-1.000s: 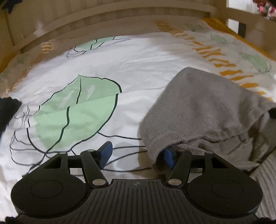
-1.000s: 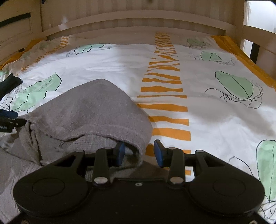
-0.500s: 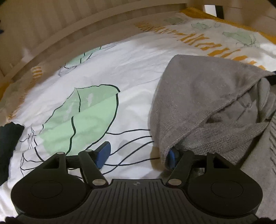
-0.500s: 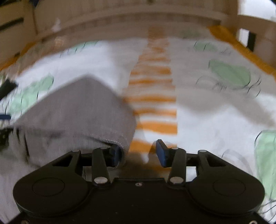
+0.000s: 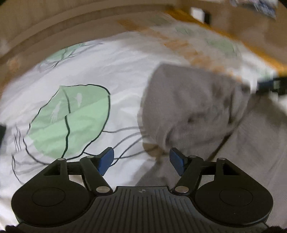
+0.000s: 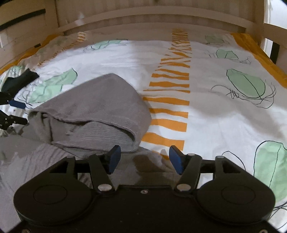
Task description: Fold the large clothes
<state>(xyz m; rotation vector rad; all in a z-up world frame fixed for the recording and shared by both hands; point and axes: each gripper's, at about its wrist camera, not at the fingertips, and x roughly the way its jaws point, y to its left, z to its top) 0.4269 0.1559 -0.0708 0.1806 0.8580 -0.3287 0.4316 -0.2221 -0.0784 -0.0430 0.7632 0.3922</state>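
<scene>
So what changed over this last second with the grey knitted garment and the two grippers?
Both grippers let go: the left gripper and the right gripper each had a pad tucked under the folded edge of the grey knitted garment; their jaws have just been opening and now stand clear of it, pulled back. The garment stays folded on the leaf-print bedsheet.

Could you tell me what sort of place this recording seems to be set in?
Most likely a bedroom: a grey garment lies on a bed's printed bedspread with green leaves and orange stripes, and a slatted wooden headboard stands behind it.
</scene>
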